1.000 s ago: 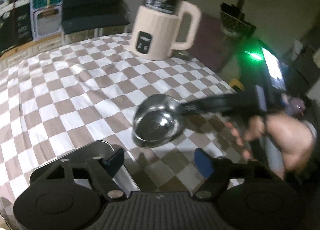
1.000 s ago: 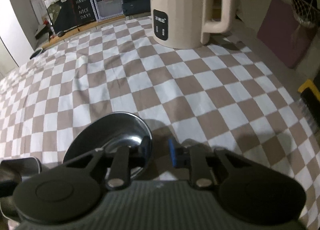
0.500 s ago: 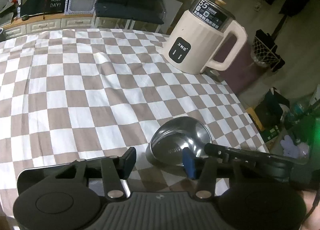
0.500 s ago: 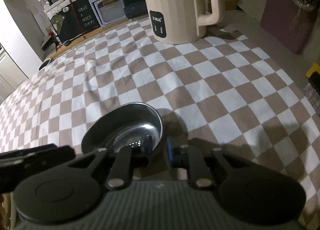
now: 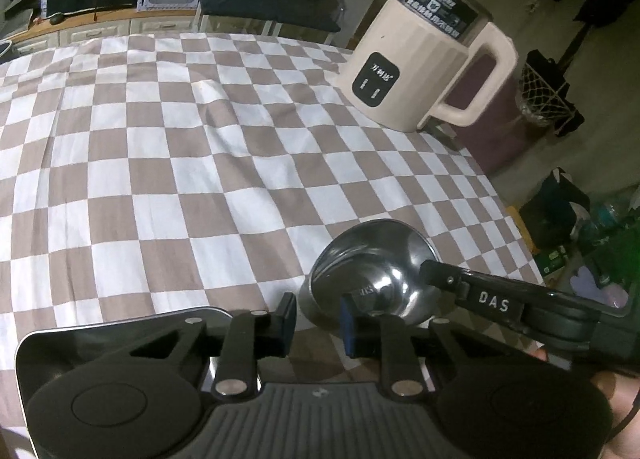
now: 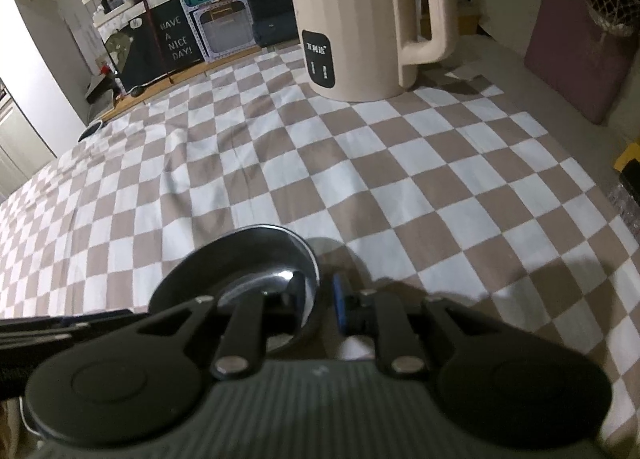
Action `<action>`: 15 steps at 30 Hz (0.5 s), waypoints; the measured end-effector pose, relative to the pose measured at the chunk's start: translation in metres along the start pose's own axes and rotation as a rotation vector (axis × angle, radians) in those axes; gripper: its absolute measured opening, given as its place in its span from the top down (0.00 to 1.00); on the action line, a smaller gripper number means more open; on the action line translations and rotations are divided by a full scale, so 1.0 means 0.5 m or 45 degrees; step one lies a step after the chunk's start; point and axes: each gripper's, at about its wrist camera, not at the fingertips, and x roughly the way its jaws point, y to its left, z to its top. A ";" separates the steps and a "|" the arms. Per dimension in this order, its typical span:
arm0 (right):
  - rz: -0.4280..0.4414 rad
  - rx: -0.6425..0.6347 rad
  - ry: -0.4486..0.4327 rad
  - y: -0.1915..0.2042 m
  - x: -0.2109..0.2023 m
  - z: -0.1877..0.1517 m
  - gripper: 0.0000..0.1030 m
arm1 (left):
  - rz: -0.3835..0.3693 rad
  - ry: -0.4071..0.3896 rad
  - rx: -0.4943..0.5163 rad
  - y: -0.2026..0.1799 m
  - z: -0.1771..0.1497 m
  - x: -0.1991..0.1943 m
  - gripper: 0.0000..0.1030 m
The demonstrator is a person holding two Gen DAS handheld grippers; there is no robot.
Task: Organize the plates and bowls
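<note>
Mid-handover: right tongs (image 6: 326, 305) clamp the steel bowl (image 5: 372, 271) rim while left tongs (image 5: 318, 321), just closing around its near wall, need a firm pinch next.

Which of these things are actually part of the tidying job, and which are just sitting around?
Part of the job:
- round shiny steel bowl
- flat rectangular steel tray
- left gripper, jaws at the bowl's wall
- right gripper, clamped on the bowl's rim

Just lying about:
- cream electric kettle
- brown-and-white checked tablecloth
- black "HAVE A NICE DAY!" sign

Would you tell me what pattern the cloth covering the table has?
The tablecloth has a brown-and-white checkerboard pattern, clearest in the left wrist view.
</note>
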 end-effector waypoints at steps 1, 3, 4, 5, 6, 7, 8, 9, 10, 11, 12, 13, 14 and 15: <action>0.001 0.004 -0.001 -0.001 0.000 0.000 0.82 | 0.001 0.003 -0.003 0.000 0.000 0.003 0.76; 0.004 0.004 -0.002 -0.003 0.002 0.000 0.82 | -0.006 0.001 -0.005 0.000 0.000 0.008 0.77; 0.007 0.003 -0.002 -0.003 0.002 0.000 0.82 | -0.009 -0.003 -0.006 -0.001 0.001 0.009 0.77; 0.007 0.000 -0.001 -0.002 0.002 -0.002 0.82 | -0.014 -0.004 -0.004 -0.002 0.002 0.011 0.78; 0.005 -0.004 -0.001 -0.002 0.001 -0.002 0.83 | -0.018 -0.003 -0.002 -0.003 0.002 0.014 0.80; 0.002 -0.007 -0.002 -0.001 0.001 -0.003 0.84 | -0.019 0.000 -0.001 -0.005 0.002 0.017 0.81; 0.003 -0.008 -0.003 -0.001 0.000 -0.002 0.85 | -0.016 0.003 0.004 -0.007 0.001 0.020 0.81; 0.006 -0.008 -0.002 -0.001 -0.001 -0.002 0.87 | -0.013 0.002 0.009 -0.008 0.001 0.022 0.81; 0.009 -0.008 0.000 0.000 -0.001 -0.002 0.89 | -0.013 0.001 0.010 -0.008 0.002 0.023 0.81; 0.010 -0.009 0.001 0.000 0.000 -0.002 0.90 | -0.017 -0.002 0.008 -0.007 0.002 0.023 0.83; 0.010 -0.013 0.003 0.002 -0.001 -0.001 0.93 | -0.016 -0.005 0.006 -0.006 0.003 0.021 0.84; 0.004 -0.017 0.006 0.004 -0.002 -0.001 0.93 | -0.016 -0.006 0.009 -0.006 0.003 0.020 0.85; 0.000 -0.023 0.007 0.005 -0.001 0.000 0.93 | -0.014 -0.009 0.017 -0.006 0.003 0.018 0.86; -0.002 -0.026 0.004 0.006 -0.002 0.000 0.93 | -0.010 -0.014 0.030 -0.008 0.003 0.015 0.87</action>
